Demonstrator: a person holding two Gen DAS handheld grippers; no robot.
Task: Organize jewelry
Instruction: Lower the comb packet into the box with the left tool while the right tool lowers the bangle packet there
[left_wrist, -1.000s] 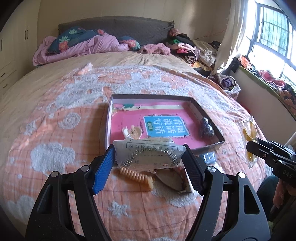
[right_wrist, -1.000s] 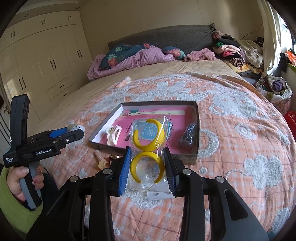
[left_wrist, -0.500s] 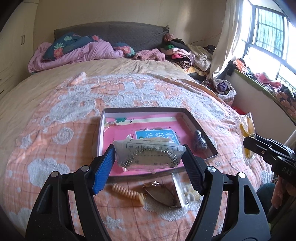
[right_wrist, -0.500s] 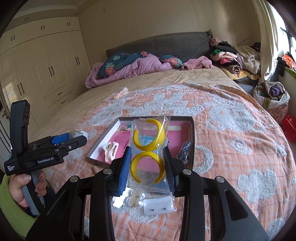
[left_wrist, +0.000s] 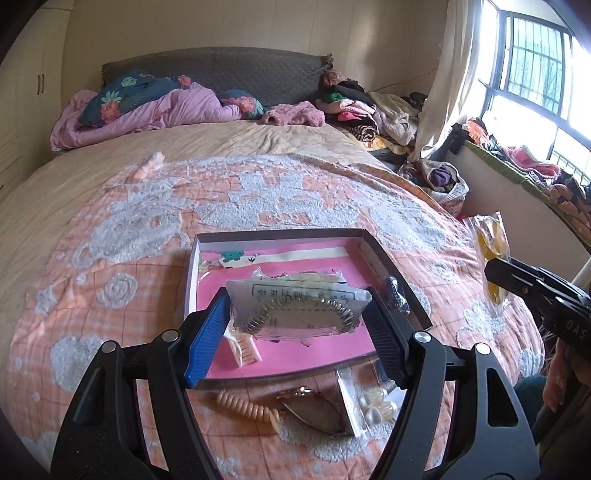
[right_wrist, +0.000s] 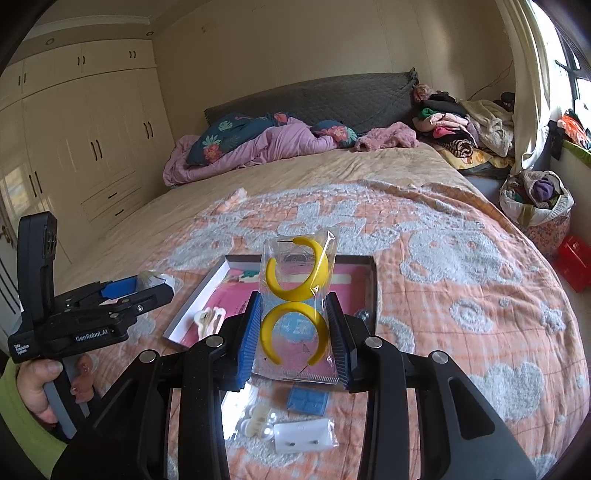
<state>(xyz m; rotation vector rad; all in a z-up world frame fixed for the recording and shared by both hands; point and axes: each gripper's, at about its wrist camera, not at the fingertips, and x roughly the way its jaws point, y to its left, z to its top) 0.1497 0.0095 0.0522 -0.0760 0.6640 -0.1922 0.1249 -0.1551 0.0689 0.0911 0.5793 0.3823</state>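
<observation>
Bedspread (left_wrist: 110, 295): matt orange cloth with rough, tufted white patches.
Tray (left_wrist: 391, 266): card, pink paper-lined floor.
Yellow earrings (right_wrist: 295, 291): smooth plastic inside a glossy clear bag (right_wrist: 295, 365).
Beaded chain (left_wrist: 295, 306): shiny metal.
Spiral hair tie (left_wrist: 243, 406): smooth beige plastic.

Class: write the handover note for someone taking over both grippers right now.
Left gripper: shut on the packet with the silver comb, held over the box.
Right gripper: shut on the bag of yellow hoop earrings, raised in front of the box.
Done: hair clip and dark piece lie in the box.
Left: both held packets; the coil tie, pearl bag, stud card on the blanket.
</observation>
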